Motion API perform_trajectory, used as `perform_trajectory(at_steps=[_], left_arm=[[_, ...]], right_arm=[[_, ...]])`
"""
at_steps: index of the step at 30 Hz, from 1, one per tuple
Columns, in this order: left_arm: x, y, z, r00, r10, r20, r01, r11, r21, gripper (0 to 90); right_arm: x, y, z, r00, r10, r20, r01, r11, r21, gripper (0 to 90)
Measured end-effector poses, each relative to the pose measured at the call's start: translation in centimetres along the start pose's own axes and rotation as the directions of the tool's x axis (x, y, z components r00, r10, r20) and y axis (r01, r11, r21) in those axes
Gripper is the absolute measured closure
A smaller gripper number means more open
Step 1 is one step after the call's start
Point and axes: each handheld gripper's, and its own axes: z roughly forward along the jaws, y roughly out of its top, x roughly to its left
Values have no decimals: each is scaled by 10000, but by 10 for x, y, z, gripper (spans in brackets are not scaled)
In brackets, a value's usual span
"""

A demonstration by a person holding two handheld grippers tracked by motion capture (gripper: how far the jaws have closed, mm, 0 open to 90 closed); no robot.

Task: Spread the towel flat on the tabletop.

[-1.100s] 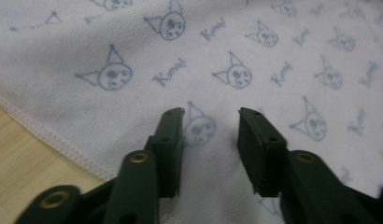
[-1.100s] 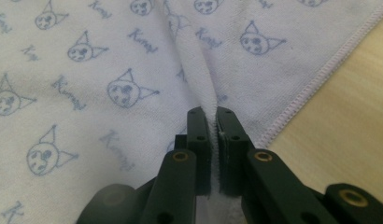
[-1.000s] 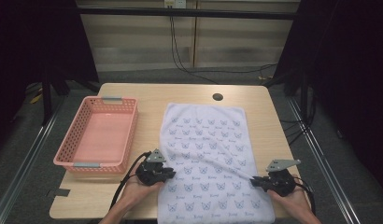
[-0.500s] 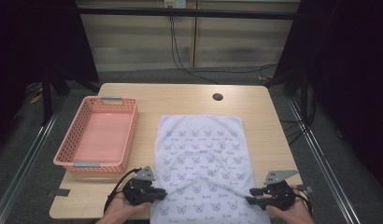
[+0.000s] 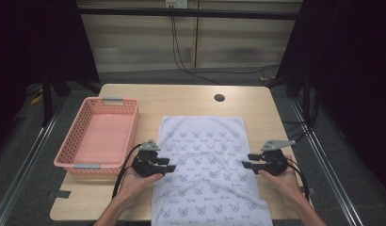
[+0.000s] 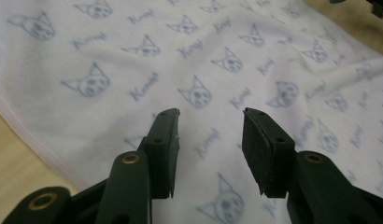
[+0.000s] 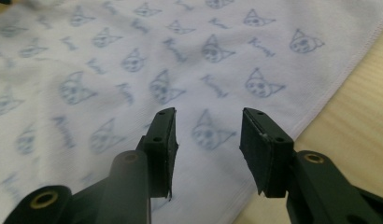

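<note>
A white towel (image 5: 205,160) printed with blue cat faces lies flat on the wooden table (image 5: 181,96), its near end hanging over the front edge. My left gripper (image 5: 171,167) hovers over the towel's left edge, and my right gripper (image 5: 245,160) over its right edge. The jaws of both have just been opening, with nothing between them. In the left gripper view the open left gripper (image 6: 210,114) stands just above the cloth (image 6: 203,56). In the right gripper view the right gripper (image 7: 208,112) hangs open over the towel's hem (image 7: 133,60).
A pink plastic basket (image 5: 71,146) with nothing in it stands on the table's left side, close to my left hand. A round cable hole (image 5: 219,98) sits near the far edge. Bare wood (image 7: 358,93) runs along the towel's right side.
Both grippers held the towel's side edges and dragged it toward the front edge. They have since let go, opened and lifted a little off the cloth.
</note>
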Motion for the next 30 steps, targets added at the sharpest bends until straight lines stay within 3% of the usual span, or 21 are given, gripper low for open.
perform_trajectory(at_steps=[1, 2, 3, 4, 7, 10, 11, 12, 14, 15, 16, 18, 20, 21, 24, 30], left_arm=[[4, 3, 4, 9999, -17, -172, 14, 9998, -210, 546], [4, 3, 4, 9999, -17, -172, 14, 9998, -210, 535], [6, 3, 6, 9997, -65, -249, 60, 9998, -213, 526], [9, 2, 7, 9985, -56, -536, 50, 9999, -113, 526], [12, 0, 7, 9981, 13, -609, -10, 10000, 48, 491], [15, -4, 10, 9968, -45, -795, 64, 9997, 238, 476], [15, -5, 12, 9961, 56, -879, -3, 9981, 609, 478], [14, -7, 14, 9942, 278, -1037, -225, 9984, 512, 498], [10, -6, 15, 9902, 566, -1276, -490, 9969, 616, 563], [9, -6, 16, 9876, 669, -1423, -580, 9961, 662, 655], [9, -7, 16, 9875, 833, -1339, -750, 9950, 657, 753], [7, -8, 17, 9885, 990, -1146, -922, 9937, 630, 855], [4, -10, 17, 9921, 1024, -718, -979, 9932, 635, 874], [2, -11, 17, 9922, 1027, -708, -977, 9927, 707, 876], [-4, -16, 15, 9955, 914, -249, -897, 9939, 648, 882], [-33, -31, 4, 9920, 1171, 462, -1220, 9851, 1215, 884]], right_arm=[[-7, 4, 12, 9994, -135, 324, 125, 9995, 305, 543], [-7, 4, 12, 9994, -135, 324, 125, 9995, 305, 543], [-13, 6, 23, 9986, -109, 526, 82, 9986, 518, 523], [-13, 6, 23, 9986, -109, 526, 82, 9986, 518, 523], [-19, 5, 34, 9966, -221, 793, 164, 9973, 712, 538], [-17, 2, 35, 9950, -496, 862, 426, 9958, 810, 685], [-17, 2, 34, 9940, -542, 948, 464, 9955, 823, 735], [-16, 1, 34, 9937, -550, 977, 472, 9957, 802, 821], [-16, -1, 32, 9933, -429, 1075, 348, 9964, 767, 871], [-17, -2, 31, 9939, -313, 1057, 233, 9968, 764, 878], [-17, -3, 29, 9941, -328, 1035, 245, 9965, 800, 880], [-16, -6, 24, 9941, -287, 1051, 187, 9954, 941, 882], [-14, -13, 16, 9955, -137, 939, 47, 9954, 954, 884], [-10, -19, 10, 9964, 35, 849, -120, 9950, 989, 884], [-1, -33, -5, 9980, -48, 626, -18, 9944, 1058, 885], [19, -54, -30, 9998, -15, 215, -13, 9914, 1308, 887]])
